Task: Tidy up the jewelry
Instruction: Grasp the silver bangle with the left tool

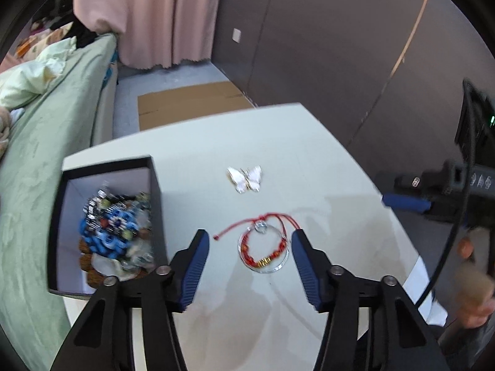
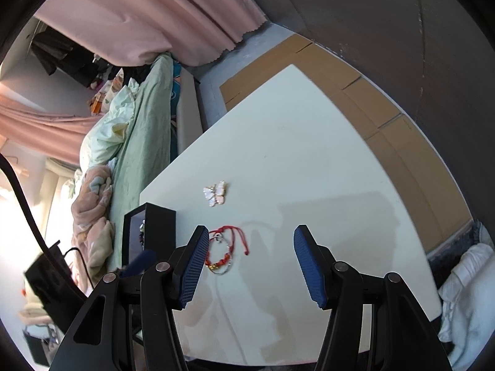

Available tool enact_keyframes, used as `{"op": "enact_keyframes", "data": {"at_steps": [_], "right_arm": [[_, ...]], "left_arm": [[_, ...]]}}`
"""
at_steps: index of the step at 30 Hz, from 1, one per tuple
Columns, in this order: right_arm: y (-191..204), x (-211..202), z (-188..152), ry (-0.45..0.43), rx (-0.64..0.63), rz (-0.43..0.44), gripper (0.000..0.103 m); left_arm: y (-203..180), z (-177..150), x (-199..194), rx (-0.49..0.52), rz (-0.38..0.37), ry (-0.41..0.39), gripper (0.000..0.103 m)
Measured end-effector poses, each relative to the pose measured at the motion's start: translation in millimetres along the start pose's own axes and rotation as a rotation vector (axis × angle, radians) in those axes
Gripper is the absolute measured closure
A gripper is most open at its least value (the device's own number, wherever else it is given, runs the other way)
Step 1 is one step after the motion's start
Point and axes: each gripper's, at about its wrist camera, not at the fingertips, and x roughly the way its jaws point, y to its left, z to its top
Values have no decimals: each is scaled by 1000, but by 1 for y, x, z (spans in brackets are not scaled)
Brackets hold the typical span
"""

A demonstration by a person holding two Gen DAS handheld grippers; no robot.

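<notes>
On the white table (image 1: 312, 154) lie a clear bangle and a red cord bracelet with beads (image 1: 263, 252), overlapping. My left gripper (image 1: 250, 236) hovers open over them, its blue pads on either side and clear of them. A white butterfly brooch (image 1: 246, 179) lies farther back. To the left, an open black box (image 1: 156, 204) holds several pieces of blue and mixed jewelry (image 1: 114, 232). My right gripper (image 2: 250, 232) is open and empty over the bare table (image 2: 294, 154). The bracelets (image 2: 221, 253) sit by its left finger, with the brooch (image 2: 215, 197) beyond them.
A bed with green bedding (image 1: 46, 160) runs along the table's left side, close to the box. Flat cardboard (image 1: 191, 102) lies on the floor past the far edge, under a pink curtain (image 1: 148, 15). A dark wall (image 1: 340, 46) stands on the right.
</notes>
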Motion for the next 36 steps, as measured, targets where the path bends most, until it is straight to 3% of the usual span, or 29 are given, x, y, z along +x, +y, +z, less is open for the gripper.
{"op": "enact_keyframes", "data": {"at_steps": [4,6,10,13,17,31,34,36], "right_arm": [[-12,-8,0,-3,21,8,45],[-15,-11,0,-6,26,11,45],[-19,-15,0,-9,32,22,45],[-24,-18,1,-11,40,28,45],[-28,-20,1,-14,48,34,45],[-29,-20,1,-3,37,35,45],[-25,-17,2,9,24,31,45],[-22,-15,1,15,14,28,45]], "left_arm": [[-12,-8,17,27,6,47,49],[-18,-12,28,41,44,65,49],[-21,-15,41,17,53,89,47],[-21,-16,51,-1,84,109,36],[-27,-17,55,15,131,87,28],[-31,-13,65,47,186,66,27],[-29,-10,64,49,191,75,35],[-25,-8,62,46,196,73,51]]}}
